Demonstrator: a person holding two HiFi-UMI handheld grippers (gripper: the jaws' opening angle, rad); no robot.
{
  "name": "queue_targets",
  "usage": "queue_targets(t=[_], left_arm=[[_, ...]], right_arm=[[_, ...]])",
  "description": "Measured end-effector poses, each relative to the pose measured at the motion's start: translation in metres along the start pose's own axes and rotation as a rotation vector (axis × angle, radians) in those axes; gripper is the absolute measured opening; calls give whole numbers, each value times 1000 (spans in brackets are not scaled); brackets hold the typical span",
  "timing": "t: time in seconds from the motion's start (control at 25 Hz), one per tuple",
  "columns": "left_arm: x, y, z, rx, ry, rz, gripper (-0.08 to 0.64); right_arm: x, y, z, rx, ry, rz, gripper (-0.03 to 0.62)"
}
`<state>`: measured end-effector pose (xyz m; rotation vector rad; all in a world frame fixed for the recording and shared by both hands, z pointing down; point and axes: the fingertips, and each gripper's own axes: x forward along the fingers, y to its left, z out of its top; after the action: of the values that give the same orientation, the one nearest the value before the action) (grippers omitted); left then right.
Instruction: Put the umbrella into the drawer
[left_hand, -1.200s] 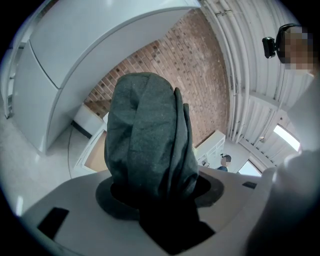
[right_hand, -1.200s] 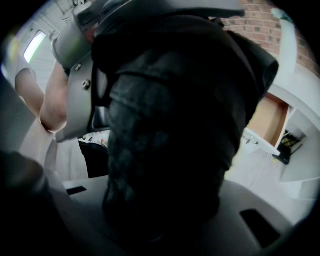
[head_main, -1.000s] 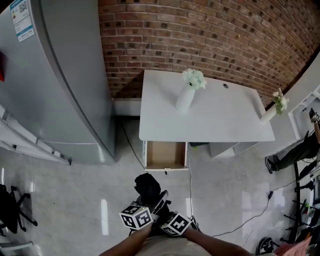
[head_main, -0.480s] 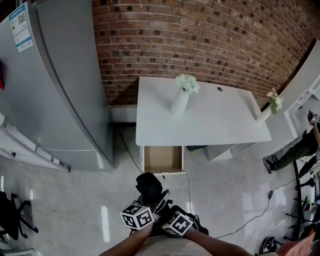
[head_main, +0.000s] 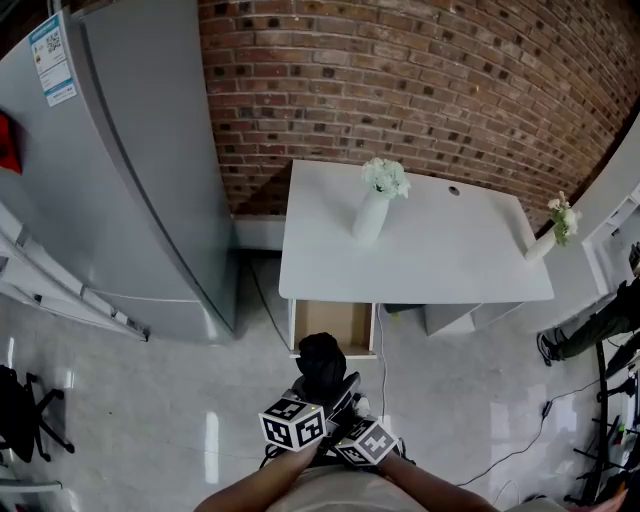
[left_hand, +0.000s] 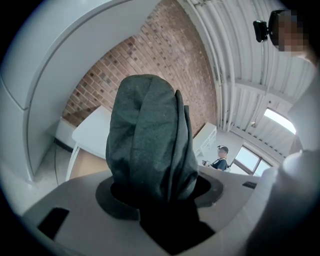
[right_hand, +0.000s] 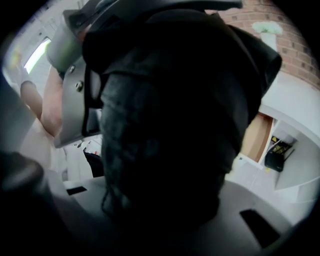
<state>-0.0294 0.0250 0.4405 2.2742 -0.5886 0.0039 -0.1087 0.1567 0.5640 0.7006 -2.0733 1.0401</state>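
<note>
Clamping folded black umbrella (head_main: 322, 362) from both sides: left gripper (head_main: 335, 392) and right gripper (head_main: 345, 418), low centre of head view, marker cubes side by side. Left jaws pressed on dark fabric bundle, which juts out past them. Right jaws also on umbrella, just been closing slightly; dark fabric fills right gripper view. Umbrella held just below open drawer (head_main: 333, 322) in frame, not yet inside. Drawer pulled out under white surface (head_main: 450, 240); vase of white flowers (head_main: 370, 215) on top. Grey fridge (head_main: 120, 180) at left, brick wall (head_main: 420, 90) behind.
</note>
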Motion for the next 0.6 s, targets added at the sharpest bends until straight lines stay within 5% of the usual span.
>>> queue_targets(t=[0.6], left_arm=[[124, -1, -10, -10, 71, 66, 252]], right_arm=[[-51, -117, -15, -12, 22, -32, 115]])
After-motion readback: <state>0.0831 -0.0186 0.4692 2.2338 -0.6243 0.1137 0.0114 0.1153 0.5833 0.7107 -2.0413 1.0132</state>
